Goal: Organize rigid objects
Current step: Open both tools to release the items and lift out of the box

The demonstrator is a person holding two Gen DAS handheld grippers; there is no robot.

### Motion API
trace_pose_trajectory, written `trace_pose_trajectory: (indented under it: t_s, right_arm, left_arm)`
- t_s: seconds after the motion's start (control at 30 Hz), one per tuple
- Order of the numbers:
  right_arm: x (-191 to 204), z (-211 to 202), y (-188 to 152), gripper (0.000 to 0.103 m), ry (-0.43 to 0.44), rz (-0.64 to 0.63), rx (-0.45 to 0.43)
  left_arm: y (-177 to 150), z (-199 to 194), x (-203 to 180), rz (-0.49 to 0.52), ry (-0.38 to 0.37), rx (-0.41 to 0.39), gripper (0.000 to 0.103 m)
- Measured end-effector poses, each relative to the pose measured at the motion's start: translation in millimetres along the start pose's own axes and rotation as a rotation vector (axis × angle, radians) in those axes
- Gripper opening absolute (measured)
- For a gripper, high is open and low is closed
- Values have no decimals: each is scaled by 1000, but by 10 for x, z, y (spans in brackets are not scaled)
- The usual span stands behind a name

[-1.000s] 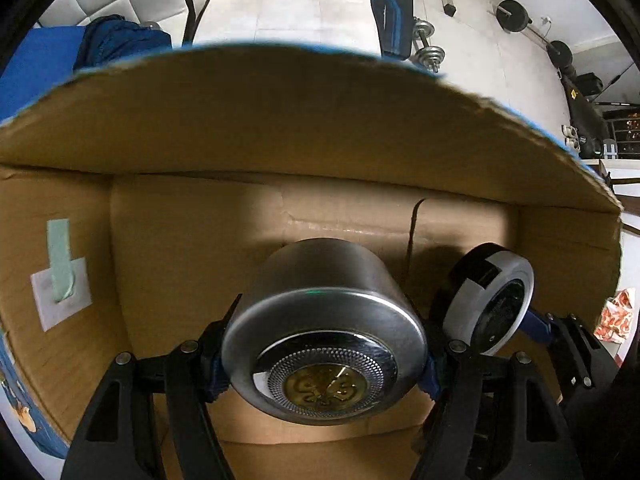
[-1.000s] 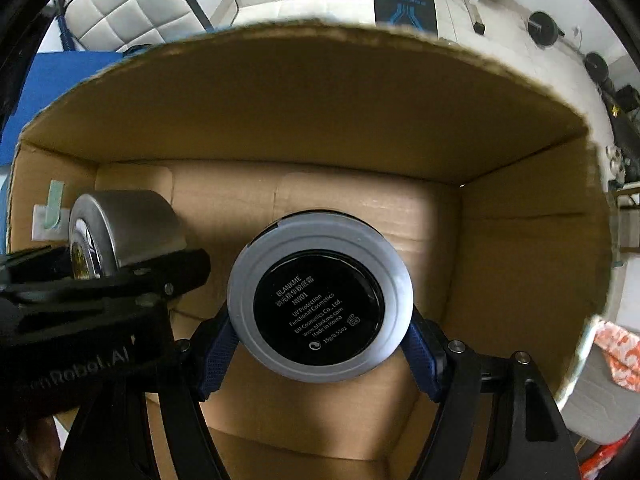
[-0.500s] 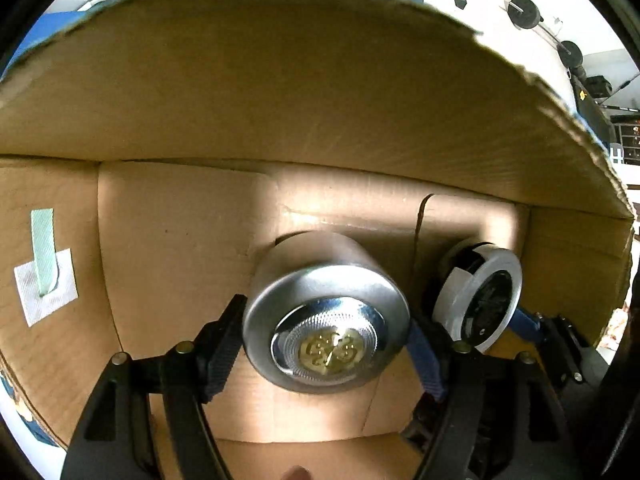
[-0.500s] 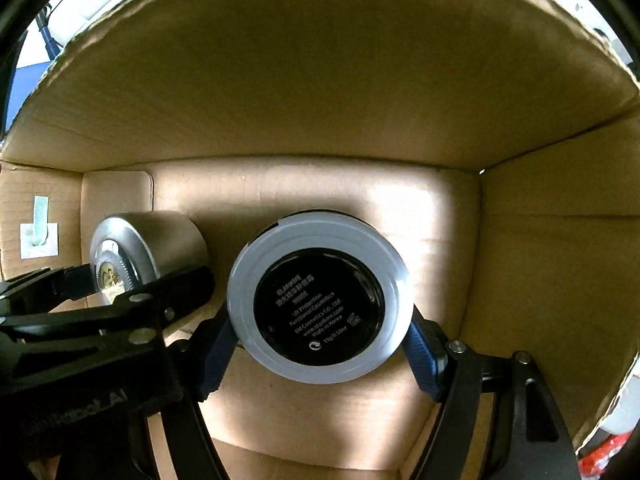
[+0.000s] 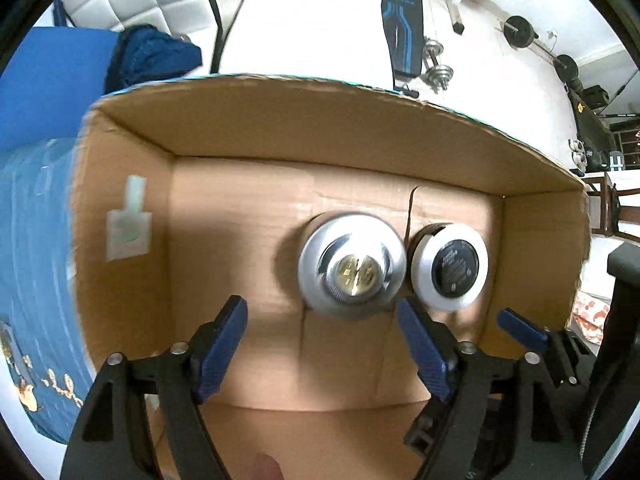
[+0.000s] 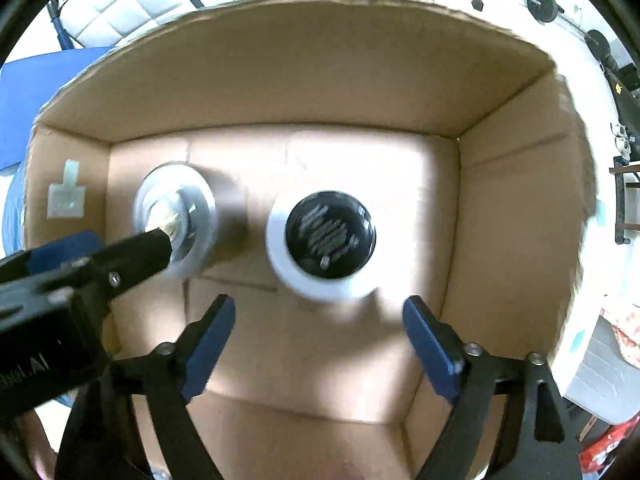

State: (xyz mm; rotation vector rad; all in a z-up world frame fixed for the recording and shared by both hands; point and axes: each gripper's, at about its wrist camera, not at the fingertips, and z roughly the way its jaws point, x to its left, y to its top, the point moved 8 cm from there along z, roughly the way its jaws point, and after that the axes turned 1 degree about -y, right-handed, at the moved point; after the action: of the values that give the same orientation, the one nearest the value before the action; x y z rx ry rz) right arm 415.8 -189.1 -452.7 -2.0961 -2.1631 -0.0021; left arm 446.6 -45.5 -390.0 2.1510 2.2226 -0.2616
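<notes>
A silver metal tin [image 5: 351,265] with a gold-centred lid lies on the floor of an open cardboard box [image 5: 132,280]. A white jar with a black label [image 5: 452,268] lies right beside it. My left gripper [image 5: 322,344] is open and empty, above the box, nearer me than the tin. In the right wrist view the white jar [image 6: 324,240] lies mid-floor and the tin [image 6: 176,216] to its left, partly behind the left gripper's finger. My right gripper [image 6: 320,344] is open and empty above the box [image 6: 520,240].
A white paper patch with green tape [image 5: 128,220] sticks to the box's left wall. A blue patterned cloth [image 5: 36,280] lies left of the box. Gym weights and a bench [image 5: 400,28] stand far behind. A red-patterned wrapper [image 6: 624,328] lies at the right.
Both grippers opened and let go of the tin and the jar, which now lie on the box floor. Both grippers pulled back up out of the box.
</notes>
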Motion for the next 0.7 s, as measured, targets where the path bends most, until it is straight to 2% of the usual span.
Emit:
trace_pose_trajectory:
  t_s: [0.03,0.07,0.2,0.4,0.5,0.7]
  right_arm:
    - [-5,-35,-39,100,-8,3,-7]
    - [-17,-87,-78,103,-12,8,-17]
    - [-26,-199,-301,103,-13,24,-42]
    - [-7,-392,-693,103,-29,78,-114]
    - [56,-556,-567,103,-51,86,-152]
    - [92,-910,-948,103,-79,86,-235]
  left_arm:
    - [-48,-49,-15,3,6,-13,85]
    - [-87,-103,31,5,14,-30,87]
    - [-254,-280,196,12,51,-104,102]
    - [-340,-506,283,15,81,-205,102]
    - [-438,-575,274,7,79,-248,102]
    - [-728,-837,313,20,116,-332,102]
